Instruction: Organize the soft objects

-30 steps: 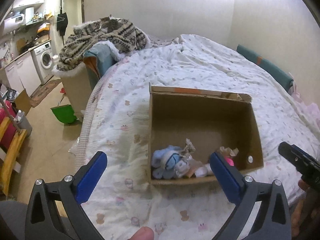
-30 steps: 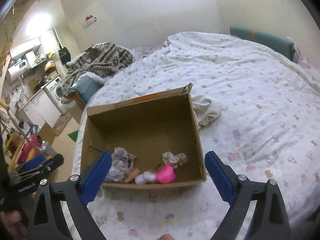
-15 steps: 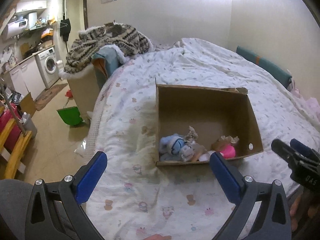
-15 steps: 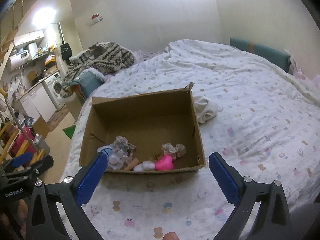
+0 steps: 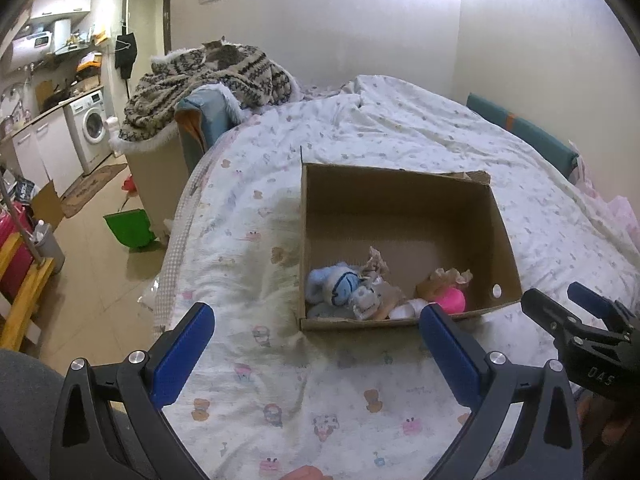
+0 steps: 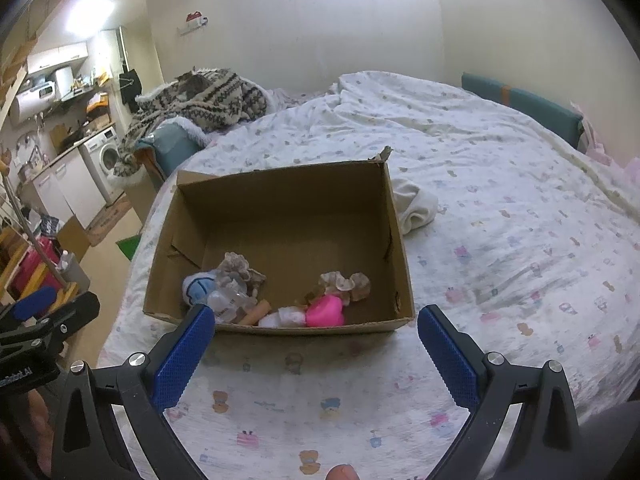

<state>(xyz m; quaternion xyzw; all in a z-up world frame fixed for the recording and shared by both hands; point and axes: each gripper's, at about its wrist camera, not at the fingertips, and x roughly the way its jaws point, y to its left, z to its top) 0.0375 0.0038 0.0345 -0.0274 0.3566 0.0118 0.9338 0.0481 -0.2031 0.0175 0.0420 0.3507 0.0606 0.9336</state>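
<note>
- Hiding part of the pile, the near wall of the cardboard box (image 6: 276,326) cuts off the lower edges of the soft things inside; they sit bunched along that near wall, on the box floor.
- Among them a blue-and-white plush (image 5: 334,288), a pink toy (image 6: 325,311) and some crumpled beige pieces (image 6: 345,282) can be told apart; the greyish bits between them are too tangled to name.
- One cream cloth (image 6: 416,210) lies outside the box on the patterned bedsheet (image 6: 500,248), touching or just beside the box's right wall; its far part is hidden behind that wall.
- Left gripper (image 5: 316,344) hovers over the sheet short of the box, its blue pads spread wide with nothing between them.
- Right gripper (image 6: 316,346) hangs likewise before the box's near edge, jaws wide apart and empty.
- Each gripper shows in the other's view only as a black piece cut off at the frame edge.
- Bare sheet lies between the grippers and the box, and a broad open stretch of bed runs to the right of it.
- Left of the box the bed edge drops to the floor, where a green dustpan (image 5: 130,226) stands.
- A patterned blanket (image 5: 208,80) is heaped beyond the far left corner of the bed, well apart from the box.
</note>
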